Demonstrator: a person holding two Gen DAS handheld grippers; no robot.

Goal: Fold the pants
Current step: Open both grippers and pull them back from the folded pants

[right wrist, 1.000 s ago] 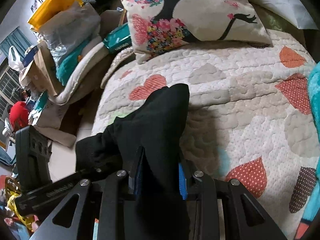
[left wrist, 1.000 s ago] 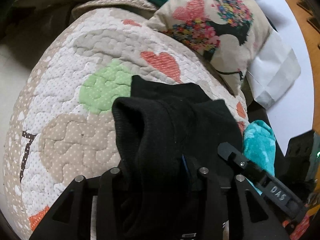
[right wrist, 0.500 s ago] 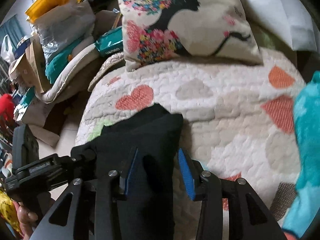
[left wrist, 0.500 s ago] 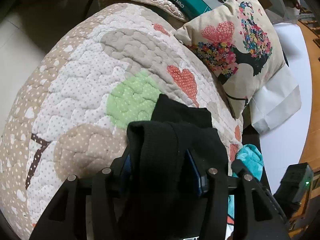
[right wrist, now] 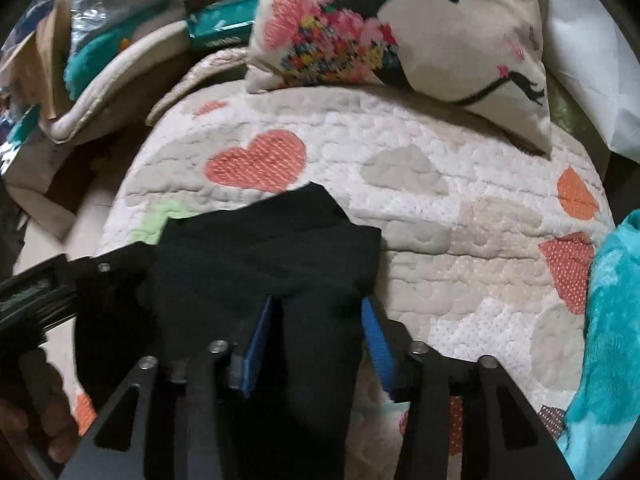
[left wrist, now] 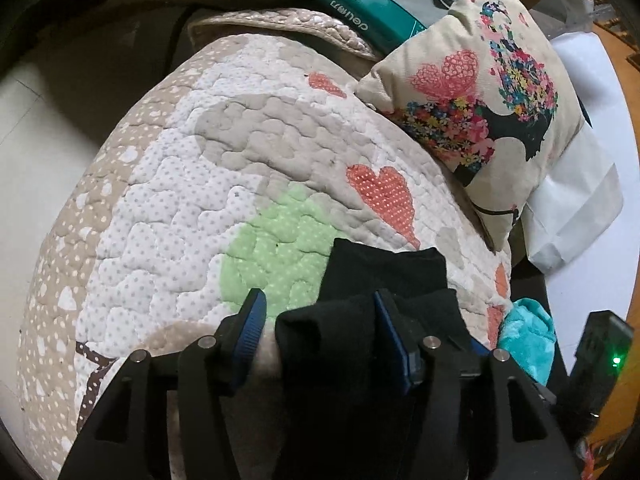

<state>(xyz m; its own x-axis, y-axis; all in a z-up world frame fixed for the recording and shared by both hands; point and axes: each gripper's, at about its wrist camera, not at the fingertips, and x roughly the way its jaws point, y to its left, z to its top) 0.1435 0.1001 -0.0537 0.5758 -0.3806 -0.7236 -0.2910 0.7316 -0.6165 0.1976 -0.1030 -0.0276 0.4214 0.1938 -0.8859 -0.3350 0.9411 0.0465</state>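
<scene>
The black pants [left wrist: 384,280] lie bunched on the quilted bedspread [left wrist: 200,184] with heart patches. My left gripper [left wrist: 320,320] is open, its blue pads apart, with a fold of the pants lying between the fingers. In the right wrist view the pants [right wrist: 272,248] spread over the quilt [right wrist: 460,208]. My right gripper [right wrist: 320,320] is also open, its blue pads apart on either side of a black fold. The left gripper's body [right wrist: 40,292] shows at the left edge of that view.
A printed cushion [left wrist: 492,92] rests at the far side of the bed, also in the right wrist view [right wrist: 400,32]. A teal fluffy cloth [right wrist: 612,320] lies at the right. A teal packet [left wrist: 360,4] and piled clutter [right wrist: 80,40] lie beyond the bed.
Both grippers have opened and let go of the pants. The pants have come down onto the quilt, and both grippers have drawn back a little.
</scene>
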